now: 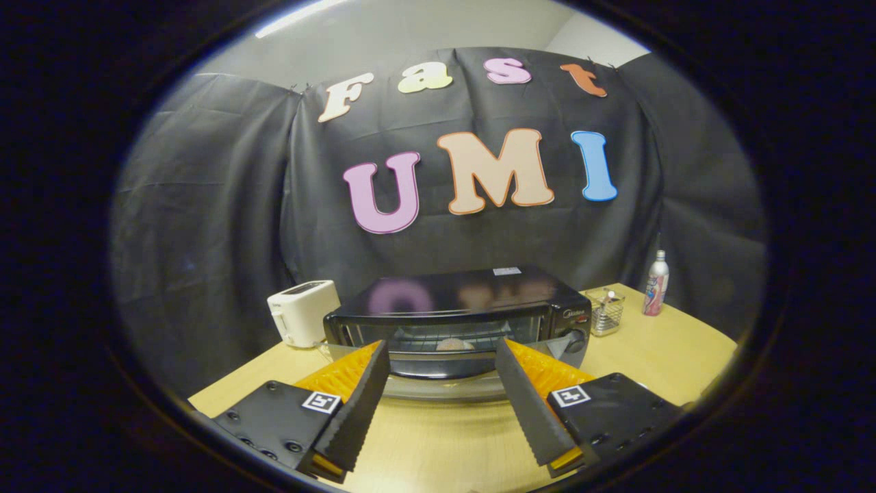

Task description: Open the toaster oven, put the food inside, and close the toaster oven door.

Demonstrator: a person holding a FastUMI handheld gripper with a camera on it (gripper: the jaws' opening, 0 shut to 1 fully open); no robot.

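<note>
Just ahead of my gripper (443,356), its fingers wide apart and empty, the toaster oven (457,318) has its door (445,387) down and the food (455,344) on the rack. Risk: lifting off-center, the door slips and slams.

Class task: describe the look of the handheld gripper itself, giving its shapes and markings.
The gripper has two long wedge-shaped fingers with saw-toothed inner edges and ribbed outer faces. Each is mounted on a black block with screw holes, bearing a small square black-and-white marker. The fingers stand open.
</note>
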